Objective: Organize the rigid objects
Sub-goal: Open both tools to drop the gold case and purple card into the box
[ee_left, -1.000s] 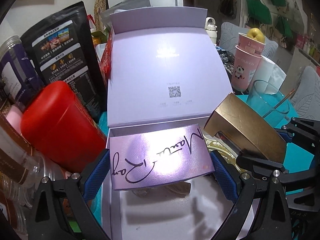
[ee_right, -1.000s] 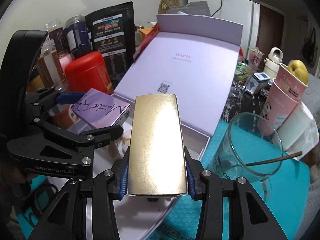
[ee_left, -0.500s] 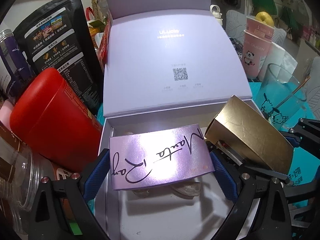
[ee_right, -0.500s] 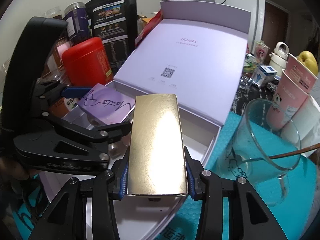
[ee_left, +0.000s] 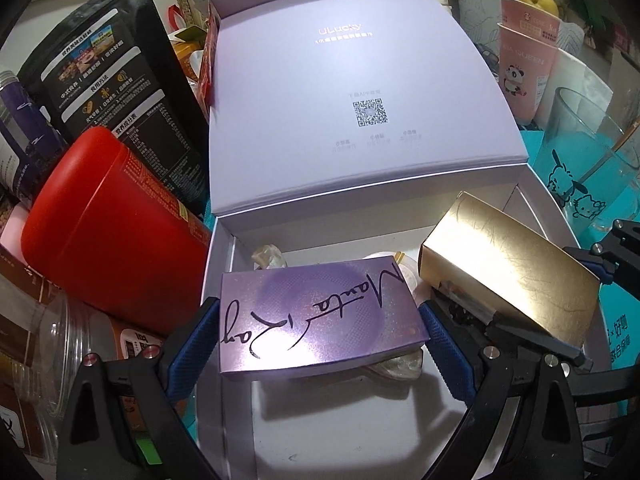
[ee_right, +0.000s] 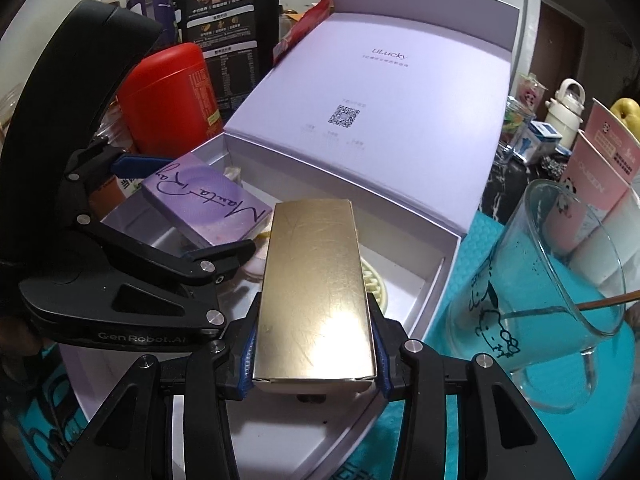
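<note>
Over the open white box (ee_left: 224, 360), we clamp the purple carton (ee_left: 318, 320) between the blue pads of our left gripper (ee_left: 316, 340); our right gripper (ee_right: 314, 356) is closed on the gold carton (ee_right: 314, 292), just beside it. A red canister (ee_left: 108, 224) stands left of the box, a glass cup (ee_right: 560, 300) right

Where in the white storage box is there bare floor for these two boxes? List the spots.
Bare floor in the white storage box: the far right corner beyond the gold box, and the near strip below the purple box. Crowded: the middle, where small items, including a ridged green one, lie under both boxes.
</note>
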Available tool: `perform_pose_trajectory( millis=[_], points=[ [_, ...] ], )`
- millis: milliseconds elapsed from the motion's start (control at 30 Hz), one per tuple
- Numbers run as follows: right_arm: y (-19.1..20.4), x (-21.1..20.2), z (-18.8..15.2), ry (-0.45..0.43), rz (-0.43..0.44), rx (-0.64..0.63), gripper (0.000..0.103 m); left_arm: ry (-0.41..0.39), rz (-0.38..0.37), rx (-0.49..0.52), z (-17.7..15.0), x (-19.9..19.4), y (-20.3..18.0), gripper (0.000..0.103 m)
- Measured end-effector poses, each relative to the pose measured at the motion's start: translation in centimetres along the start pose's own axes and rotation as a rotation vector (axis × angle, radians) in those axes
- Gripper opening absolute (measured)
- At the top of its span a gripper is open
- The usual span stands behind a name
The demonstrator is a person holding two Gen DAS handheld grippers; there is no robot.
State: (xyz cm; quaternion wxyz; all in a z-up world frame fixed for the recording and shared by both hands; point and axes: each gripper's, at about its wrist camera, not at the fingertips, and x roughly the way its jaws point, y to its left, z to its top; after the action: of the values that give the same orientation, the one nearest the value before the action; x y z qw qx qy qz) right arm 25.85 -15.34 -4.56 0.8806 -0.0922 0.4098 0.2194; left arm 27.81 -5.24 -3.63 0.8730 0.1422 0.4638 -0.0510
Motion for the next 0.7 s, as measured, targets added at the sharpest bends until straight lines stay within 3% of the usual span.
perform_pose_trajectory(
  millis=[567,633,700],
  points=[
    [-0.1,-0.4,0.4,-0.005,-0.015,-0.007,0.047,0.004,-0.029,-0.013,0.5,-0.1,0.9,0.098],
    [-0.1,-0.8,0.5,-0.015,-0.018,-0.006,0.059,-0.002,-0.034,-0.016,0.2,-0.3,1.3,0.098],
    [0.0,-1.2,0.6,-0.028,-0.030,-0.009,0.060,-0.008,-0.043,-0.019,-0.1,-0.6,1.3,0.098]
  ],
)
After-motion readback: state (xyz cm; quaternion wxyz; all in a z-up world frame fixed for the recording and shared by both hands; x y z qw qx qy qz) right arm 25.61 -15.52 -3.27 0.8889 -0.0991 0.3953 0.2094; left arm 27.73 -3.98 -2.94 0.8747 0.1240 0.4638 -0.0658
